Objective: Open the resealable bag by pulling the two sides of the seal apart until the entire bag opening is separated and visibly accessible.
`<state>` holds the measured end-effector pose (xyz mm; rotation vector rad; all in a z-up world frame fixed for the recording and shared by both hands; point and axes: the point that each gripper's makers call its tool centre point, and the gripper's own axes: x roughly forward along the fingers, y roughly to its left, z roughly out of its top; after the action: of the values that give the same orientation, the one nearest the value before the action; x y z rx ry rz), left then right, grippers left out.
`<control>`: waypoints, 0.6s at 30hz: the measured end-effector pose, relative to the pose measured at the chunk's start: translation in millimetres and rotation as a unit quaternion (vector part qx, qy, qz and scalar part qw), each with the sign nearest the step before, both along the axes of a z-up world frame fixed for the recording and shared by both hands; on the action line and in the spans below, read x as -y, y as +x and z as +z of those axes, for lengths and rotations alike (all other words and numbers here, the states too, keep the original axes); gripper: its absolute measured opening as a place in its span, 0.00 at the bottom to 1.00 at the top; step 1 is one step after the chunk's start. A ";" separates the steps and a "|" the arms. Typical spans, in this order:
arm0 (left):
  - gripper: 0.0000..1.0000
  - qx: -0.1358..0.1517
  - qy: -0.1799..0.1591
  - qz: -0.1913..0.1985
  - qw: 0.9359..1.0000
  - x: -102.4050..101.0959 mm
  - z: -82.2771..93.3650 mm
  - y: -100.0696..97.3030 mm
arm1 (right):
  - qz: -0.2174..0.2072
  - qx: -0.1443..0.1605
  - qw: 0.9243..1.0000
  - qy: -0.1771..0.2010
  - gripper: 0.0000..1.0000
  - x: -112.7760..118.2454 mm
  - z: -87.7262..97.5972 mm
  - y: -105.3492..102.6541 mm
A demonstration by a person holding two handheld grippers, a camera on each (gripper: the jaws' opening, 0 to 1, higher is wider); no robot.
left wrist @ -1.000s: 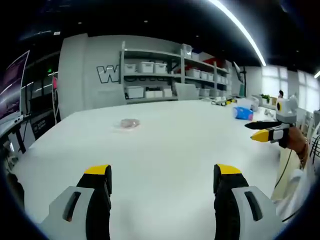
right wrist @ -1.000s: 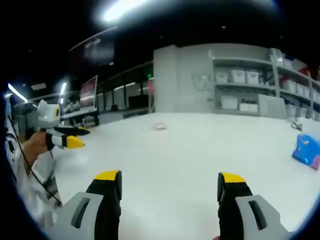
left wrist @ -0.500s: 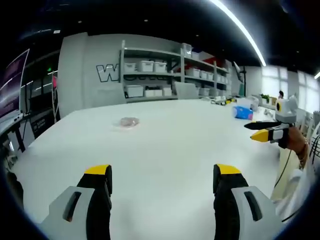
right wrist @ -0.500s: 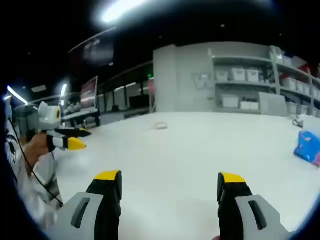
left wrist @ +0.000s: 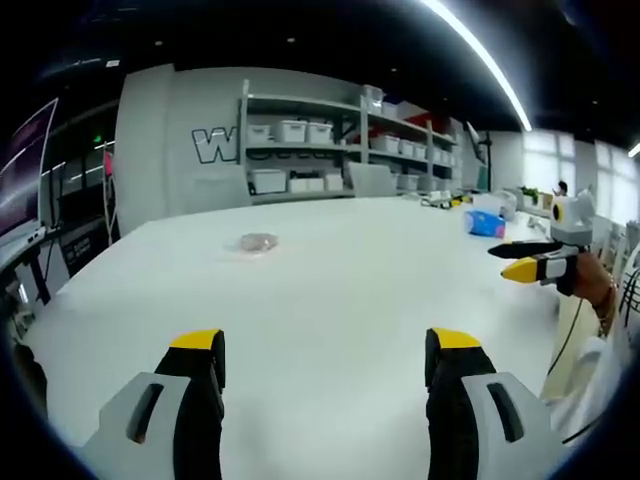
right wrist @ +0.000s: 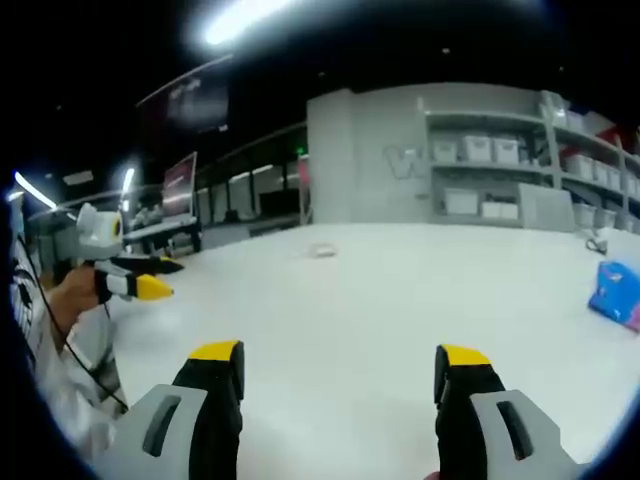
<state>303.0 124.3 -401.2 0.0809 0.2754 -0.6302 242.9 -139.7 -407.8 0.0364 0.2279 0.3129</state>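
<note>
My left gripper [left wrist: 320, 360] and right gripper [right wrist: 338, 372]: jaws spread wide, holding nothing, above the white table [left wrist: 340, 290]. Resealable bag [left wrist: 259, 243]: lay flat, far across the table, well apart from both.

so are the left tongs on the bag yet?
No. The left tongs stand open above bare table, with the small clear bag lying far ahead, untouched.
</note>
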 end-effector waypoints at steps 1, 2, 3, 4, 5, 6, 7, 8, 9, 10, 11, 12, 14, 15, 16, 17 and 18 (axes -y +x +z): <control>0.81 0.000 0.000 0.000 1.000 0.0 0.0 -0.1 | 0.000 0.000 1.000 0.000 0.78 -0.2 0.0 -0.1; 0.81 0.000 0.000 0.000 1.000 0.0 -0.1 -0.2 | 0.001 0.000 1.000 0.000 0.78 -0.4 -0.2 0.0; 0.81 0.000 0.000 -0.001 1.000 0.1 -0.1 -0.2 | 0.001 0.000 1.000 0.000 0.78 -0.6 -0.5 0.0; 0.81 0.000 0.000 -0.001 1.000 0.1 -0.3 -0.3 | 0.001 -0.001 1.000 0.000 0.78 -0.8 -1.0 0.2; 0.81 0.000 0.000 -0.001 1.000 0.0 -0.5 -0.2 | 0.001 -0.002 1.000 -0.001 0.78 -0.9 -1.6 0.3; 0.81 -0.001 0.000 -0.001 1.000 -0.1 -0.7 -0.1 | 0.002 -0.003 1.000 -0.001 0.78 -1.3 -1.7 0.2; 0.81 -0.001 0.000 -0.001 1.000 -0.1 -1.0 0.0 | 0.002 -0.003 1.000 -0.002 0.78 -1.8 -1.8 0.1; 0.81 -0.002 0.000 -0.001 1.000 0.0 -1.4 0.0 | 0.003 -0.004 1.000 -0.002 0.78 -2.3 -1.7 0.0; 0.81 -0.002 0.001 -0.001 1.000 -0.2 -1.6 0.2 | 0.003 -0.004 1.000 -0.002 0.78 -2.6 -1.6 -0.1; 0.81 -0.002 0.001 -0.002 1.000 -0.2 -1.6 0.3 | 0.004 -0.004 1.000 -0.002 0.78 -2.6 -1.4 -0.1; 0.81 -0.002 0.001 -0.002 1.000 0.1 -1.5 0.3 | 0.004 -0.004 1.000 -0.003 0.78 -2.5 -1.3 0.0; 0.81 -0.002 0.001 -0.002 1.000 0.2 -1.5 0.3 | 0.003 -0.004 1.000 -0.003 0.78 -2.2 -1.4 0.1; 0.81 -0.002 0.001 -0.003 1.000 0.5 -1.3 0.5 | 0.004 -0.005 1.000 -0.004 0.78 -2.3 -1.6 0.1; 0.81 -0.002 0.002 -0.004 1.000 0.6 -1.1 0.7 | 0.004 -0.005 1.000 -0.005 0.78 -2.6 -1.5 0.0; 0.81 -0.002 0.002 -0.004 1.000 0.7 -1.0 0.8 | 0.004 -0.005 1.000 -0.005 0.78 -2.8 -1.5 0.1; 0.81 -0.002 0.002 -0.005 1.000 0.9 -0.8 1.0 | 0.005 -0.005 1.000 -0.005 0.78 -3.0 -1.3 0.1; 0.81 -0.002 0.003 -0.005 1.000 1.0 -0.7 1.2 | 0.005 -0.005 1.000 -0.005 0.78 -3.2 -1.1 0.2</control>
<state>304.2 123.3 -401.9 0.0868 0.2806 -0.6389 243.2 -136.5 -408.9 0.0269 0.2402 0.3214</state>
